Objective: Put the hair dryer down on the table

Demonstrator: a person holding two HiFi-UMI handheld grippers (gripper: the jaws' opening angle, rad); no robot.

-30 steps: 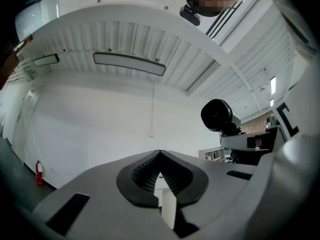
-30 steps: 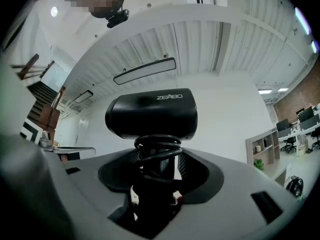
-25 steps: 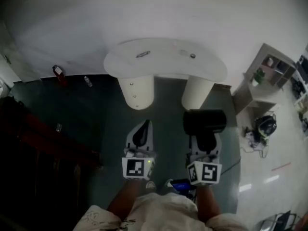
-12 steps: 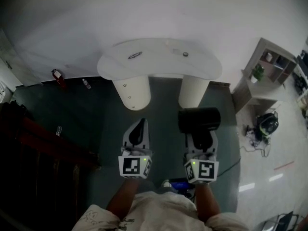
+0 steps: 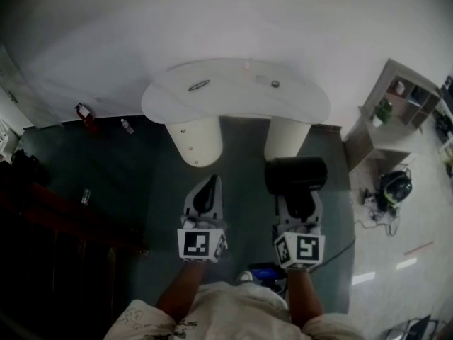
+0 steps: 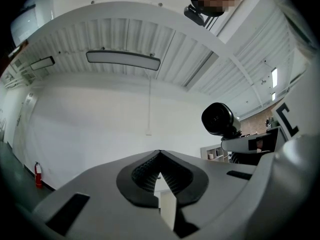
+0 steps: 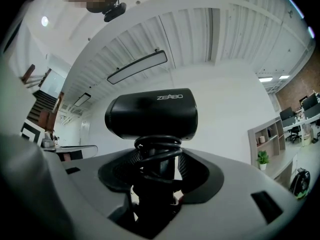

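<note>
Little has moved since a second ago: both grippers and the dryer sit almost where they were in the head view, and only the counter has drifted slightly leftward in the picture.

1. Floor [image 5: 120, 161], dark green. It lies under both grippers, so the carried load is in the air short of its destination.
2. Counter [image 5: 233, 94], white, curved top on two round legs [image 5: 198, 139]. It is the set-down surface, ahead of the person and apart from the load; most of its top looks bare.
3. Shelf unit [image 5: 396, 112], off to the right, not involved.
4. Hair dryer [image 5: 297, 176], black, barrel crosswise above its handle. It hangs over the floor just before the counter's right leg, so it is not yet placed.
5. Right gripper [image 5: 299, 202], clamped on the dryer's handle with the coiled cord [image 7: 157, 146] bunched just above the grip, which judging by this keeps the barrel clear of the jaws.
6. Left gripper [image 5: 205, 193], pressed together at the tips with nothing between them, apparently idle beside its partner.
7. Small flat object [image 5: 199, 86] and small round object [image 5: 275, 83] on the counter; too small to identify.
</note>
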